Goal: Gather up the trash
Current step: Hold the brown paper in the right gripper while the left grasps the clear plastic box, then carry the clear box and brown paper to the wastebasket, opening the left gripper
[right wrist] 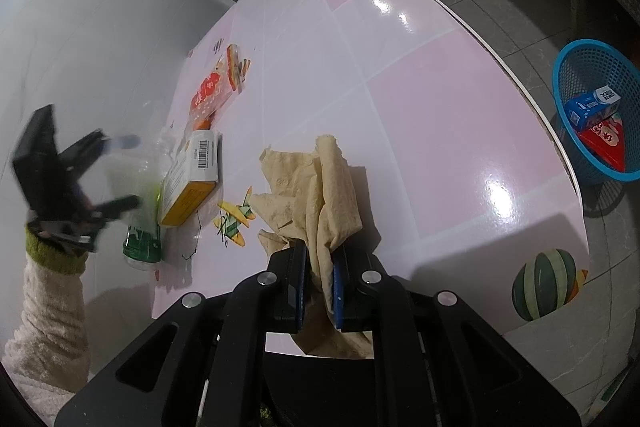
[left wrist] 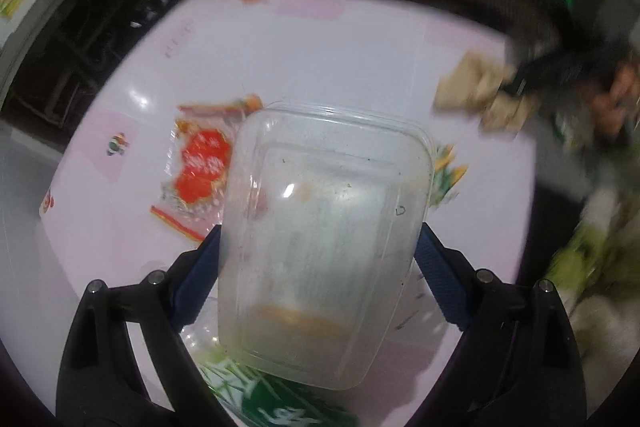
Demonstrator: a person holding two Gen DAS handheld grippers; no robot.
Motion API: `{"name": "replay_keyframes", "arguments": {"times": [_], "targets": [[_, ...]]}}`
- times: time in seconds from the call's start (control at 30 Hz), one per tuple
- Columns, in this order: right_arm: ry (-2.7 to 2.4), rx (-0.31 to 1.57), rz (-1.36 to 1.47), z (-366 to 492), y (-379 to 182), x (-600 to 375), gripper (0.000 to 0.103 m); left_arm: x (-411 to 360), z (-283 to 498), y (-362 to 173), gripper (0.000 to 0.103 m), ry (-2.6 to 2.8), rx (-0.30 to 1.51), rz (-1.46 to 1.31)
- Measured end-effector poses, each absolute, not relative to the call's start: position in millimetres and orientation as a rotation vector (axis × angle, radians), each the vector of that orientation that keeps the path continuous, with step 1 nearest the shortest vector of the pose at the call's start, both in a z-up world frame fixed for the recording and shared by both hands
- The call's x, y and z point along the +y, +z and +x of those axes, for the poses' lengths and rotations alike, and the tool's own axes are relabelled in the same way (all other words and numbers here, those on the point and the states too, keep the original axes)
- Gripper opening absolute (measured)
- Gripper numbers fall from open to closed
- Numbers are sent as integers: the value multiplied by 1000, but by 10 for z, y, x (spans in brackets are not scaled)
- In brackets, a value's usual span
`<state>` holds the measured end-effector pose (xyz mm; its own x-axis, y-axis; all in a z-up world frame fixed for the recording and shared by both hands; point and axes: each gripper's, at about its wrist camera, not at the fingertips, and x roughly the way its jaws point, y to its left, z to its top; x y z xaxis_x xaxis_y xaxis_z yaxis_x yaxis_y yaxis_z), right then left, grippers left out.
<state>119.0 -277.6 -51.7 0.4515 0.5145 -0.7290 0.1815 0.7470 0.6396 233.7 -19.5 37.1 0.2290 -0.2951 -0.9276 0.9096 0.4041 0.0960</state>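
On the glossy pink table point(right wrist: 420, 99), crumpled beige paper point(right wrist: 320, 187), clear tub point(left wrist: 320, 247)

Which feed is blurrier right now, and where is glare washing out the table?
Left wrist view: motion blur smears the right edge, including the right gripper and its tan paper; the clear container stays fairly sharp. Right wrist view: sharp except the blurred left gripper; glare patches sit on the table.

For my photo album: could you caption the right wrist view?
Right gripper pinching a crumpled beige napkin over the pink table, blue basket waiting on the floor.
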Motion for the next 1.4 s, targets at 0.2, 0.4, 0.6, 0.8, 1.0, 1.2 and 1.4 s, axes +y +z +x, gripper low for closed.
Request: {"name": "replay_keyframes", "arguments": {"times": [0.2, 0.4, 0.6, 0.8, 1.0, 1.2, 1.4], "targets": [[213, 1088, 726, 1140, -508, -2743, 10, -116, 2155, 854, 88, -904, 927, 428], [175, 1063, 740, 1082, -483, -2787, 10, -196, 1865, 793, 88, -825, 906, 213], [135, 1035, 764, 957, -429, -2912, 10, -384, 1642, 496, 88, -753, 885, 105], [108, 974, 824, 784, -356, -3108, 9, -592, 1539, 418, 88, -696, 856, 92], [50, 895, 860, 589, -213, -3374, 9, -855, 1432, 491, 87, -696, 808, 130], [-62, 777, 897, 220, -1, -3854, 9, -1274, 1418, 639, 87, -780, 781, 143], [-234, 646, 1006, -256, -24, -4499, 9, -2047, 1534, 728, 87, -925, 821, 196]]}}
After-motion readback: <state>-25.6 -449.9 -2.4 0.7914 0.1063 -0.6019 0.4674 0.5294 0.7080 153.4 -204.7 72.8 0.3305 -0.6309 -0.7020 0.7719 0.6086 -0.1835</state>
